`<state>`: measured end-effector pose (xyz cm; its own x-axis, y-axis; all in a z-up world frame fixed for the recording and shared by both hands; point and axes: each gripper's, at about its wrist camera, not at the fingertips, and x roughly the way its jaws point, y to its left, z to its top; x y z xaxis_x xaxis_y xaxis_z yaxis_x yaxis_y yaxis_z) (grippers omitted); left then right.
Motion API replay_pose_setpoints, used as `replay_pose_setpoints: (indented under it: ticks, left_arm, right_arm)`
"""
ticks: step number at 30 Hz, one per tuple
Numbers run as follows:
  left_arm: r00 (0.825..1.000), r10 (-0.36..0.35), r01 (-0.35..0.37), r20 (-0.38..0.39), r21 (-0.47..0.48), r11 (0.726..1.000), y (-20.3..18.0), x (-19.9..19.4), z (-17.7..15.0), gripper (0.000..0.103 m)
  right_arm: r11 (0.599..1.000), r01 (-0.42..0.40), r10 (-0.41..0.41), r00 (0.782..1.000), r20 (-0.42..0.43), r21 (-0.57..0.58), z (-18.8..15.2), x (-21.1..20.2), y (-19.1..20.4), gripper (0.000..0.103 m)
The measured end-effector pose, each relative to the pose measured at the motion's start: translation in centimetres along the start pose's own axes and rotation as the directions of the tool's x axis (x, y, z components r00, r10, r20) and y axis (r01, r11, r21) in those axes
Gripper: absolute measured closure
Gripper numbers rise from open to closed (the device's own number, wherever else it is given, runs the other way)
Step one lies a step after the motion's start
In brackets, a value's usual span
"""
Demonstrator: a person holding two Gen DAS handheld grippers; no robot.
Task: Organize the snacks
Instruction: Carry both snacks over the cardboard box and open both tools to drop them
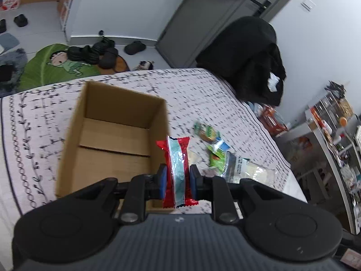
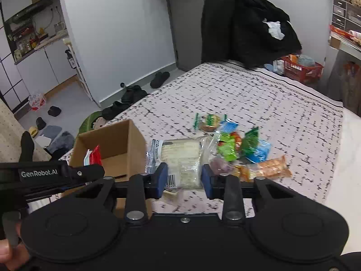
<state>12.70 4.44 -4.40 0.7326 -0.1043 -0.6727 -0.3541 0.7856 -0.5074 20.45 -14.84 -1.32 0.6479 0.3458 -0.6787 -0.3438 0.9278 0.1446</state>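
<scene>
A red snack packet (image 1: 178,171) with a pale blue stripe stands upright between the blue pads (image 1: 163,181) of the left gripper (image 1: 178,181), whose jaws are drawn in narrow and clamp it on both flat sides. The packet hangs clear of the bedspread, over the near right corner of an open cardboard box (image 1: 117,135). In the right wrist view the same packet (image 2: 93,157) shows at the box's (image 2: 112,149) left wall, with the left gripper's black body (image 2: 52,176) reaching in from the left edge.

The right gripper (image 2: 183,177) has a clear packet of pale crackers (image 2: 180,158) between its pads (image 2: 162,178). The packet fills the gap and both pads appear to touch its sides, though blur keeps the contact from being certain. Its far end points toward the box.

Just right of that packet lies a loose heap of snacks: a green packet (image 2: 227,150), blue packets (image 2: 259,151), an orange packet (image 2: 270,169) at the near right, and a green-edged round snack (image 2: 209,122) a little farther off. All rest on a white bedspread (image 2: 270,103) with a black dashed print. The box sits on the bedspread's left part, just beside the heap.

Beyond the bed a black garment (image 2: 243,27) drapes over a chair, a red basket (image 2: 302,67) stands on the floor, and dark slippers (image 2: 159,79) lie near the wall.
</scene>
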Motion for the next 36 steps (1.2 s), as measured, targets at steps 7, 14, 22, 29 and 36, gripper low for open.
replay_pose_setpoints:
  ticks: [7,14,22,29,36]
  left_arm:
    - [1.000,0.028,-0.028,0.008,-0.048,0.998,3.2,-0.2,0.6,0.083]
    - [0.999,0.051,-0.051,-0.006,-0.079,0.996,5.6,0.1,0.7,0.083]
    - [0.996,0.081,-0.085,-0.046,-0.101,0.991,7.0,0.8,0.7,0.078]
    - [0.996,0.092,-0.092,-0.009,-0.115,0.989,7.3,-0.1,1.4,0.065]
    - [0.990,0.141,-0.140,0.000,-0.109,0.984,7.0,-0.1,1.8,0.032]
  right_arm:
    - [0.999,-0.044,0.044,0.999,-0.005,-0.026,0.3,0.4,3.1,0.092]
    - [0.995,-0.078,0.078,0.997,0.003,-0.069,0.4,0.7,6.0,0.096]
    - [0.990,-0.096,0.097,0.995,-0.001,-0.106,0.6,1.8,8.6,0.096]
    - [0.990,-0.117,0.116,0.993,-0.011,-0.077,1.2,3.1,9.3,0.095]
    - [0.994,-0.095,0.093,0.995,-0.027,-0.059,1.3,2.6,8.0,0.089]
